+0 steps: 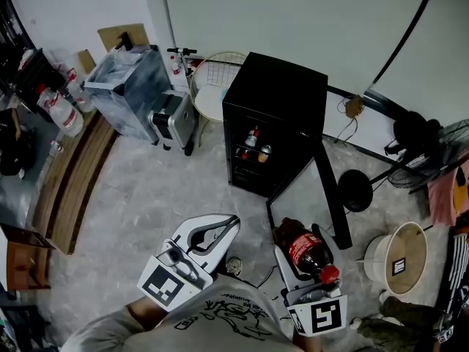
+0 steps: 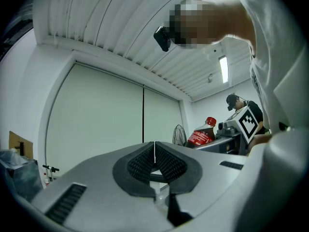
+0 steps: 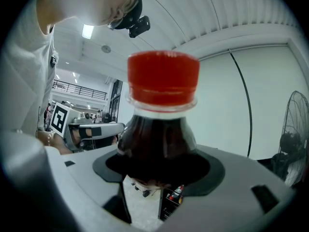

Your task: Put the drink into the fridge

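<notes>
A cola bottle (image 1: 303, 251) with a red cap (image 1: 329, 274) lies between the jaws of my right gripper (image 1: 296, 235), which is shut on its body with the cap toward me. In the right gripper view the bottle (image 3: 158, 141) fills the middle. The black mini fridge (image 1: 278, 101) stands ahead, and its glass door (image 1: 328, 193) is swung open toward me. A few bottles (image 1: 253, 137) stand on a shelf inside. My left gripper (image 1: 231, 224) hovers at lower left, shut and empty, and its pads (image 2: 145, 161) meet.
A black stool (image 1: 356, 190) and a white bucket with a wooden lid (image 1: 400, 258) stand right of the fridge door. A clear storage bin (image 1: 126, 86) and a white wire chair (image 1: 217, 86) are left of the fridge. Wooden planks (image 1: 73, 185) lie at far left, and a fan (image 3: 292, 139) stands at right.
</notes>
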`<action>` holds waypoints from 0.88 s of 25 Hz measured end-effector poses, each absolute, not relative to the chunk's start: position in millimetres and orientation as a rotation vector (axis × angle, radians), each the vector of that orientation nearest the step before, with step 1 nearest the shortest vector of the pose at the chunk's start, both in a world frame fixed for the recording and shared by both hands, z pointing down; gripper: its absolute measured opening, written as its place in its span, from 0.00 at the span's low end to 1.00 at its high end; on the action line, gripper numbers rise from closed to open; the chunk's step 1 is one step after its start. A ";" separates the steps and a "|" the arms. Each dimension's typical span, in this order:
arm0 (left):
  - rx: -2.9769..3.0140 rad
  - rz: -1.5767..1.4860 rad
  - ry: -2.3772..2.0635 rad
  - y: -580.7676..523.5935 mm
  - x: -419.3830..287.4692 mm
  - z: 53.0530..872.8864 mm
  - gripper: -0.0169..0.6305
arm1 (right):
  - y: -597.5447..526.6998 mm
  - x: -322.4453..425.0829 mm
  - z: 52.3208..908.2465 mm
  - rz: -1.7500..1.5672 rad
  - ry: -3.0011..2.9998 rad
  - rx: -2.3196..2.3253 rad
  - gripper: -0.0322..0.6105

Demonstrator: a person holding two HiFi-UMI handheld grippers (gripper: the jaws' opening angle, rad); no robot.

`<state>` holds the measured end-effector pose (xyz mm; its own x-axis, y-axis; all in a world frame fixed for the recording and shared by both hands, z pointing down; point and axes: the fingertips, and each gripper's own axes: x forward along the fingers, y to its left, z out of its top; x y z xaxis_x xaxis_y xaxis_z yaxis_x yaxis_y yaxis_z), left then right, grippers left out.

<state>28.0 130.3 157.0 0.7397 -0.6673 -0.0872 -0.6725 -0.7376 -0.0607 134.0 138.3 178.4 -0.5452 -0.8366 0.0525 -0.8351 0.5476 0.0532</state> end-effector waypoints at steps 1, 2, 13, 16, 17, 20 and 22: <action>-2.847 0.092 1.097 127.1 27.2 156.8 0.06 | 135.1 132.8 177.7 -0.037 -2.700 1.460 0.54; -2.846 0.093 1.095 123.6 26.1 156.8 0.06 | 131.7 131.3 177.2 -0.040 -2.701 1.459 0.54; -2.845 0.105 1.118 70.1 -3.2 160.1 0.06 | 75.4 100.9 177.2 -0.052 -2.707 1.426 0.54; -2.845 0.113 1.124 49.2 -14.5 159.0 0.06 | 55.4 89.7 176.5 -0.052 -2.704 1.417 0.54; -2.846 0.115 1.126 41.2 -18.2 158.3 0.06 | 47.8 86.2 175.4 -0.051 -2.703 1.417 0.54; -2.851 0.119 1.131 18.5 -29.8 157.6 0.06 | 25.0 75.5 172.8 -0.046 -2.699 1.416 0.54; -2.852 0.122 1.135 5.7 -37.9 158.6 0.06 | 11.6 68.2 172.5 -0.049 -2.698 1.415 0.54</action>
<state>-37.9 5.7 158.6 0.7243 -0.6823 -0.0993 -0.6878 -0.7250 -0.0357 68.2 11.6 172.5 -0.5650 -0.8222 0.0687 -0.8192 0.5690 0.0722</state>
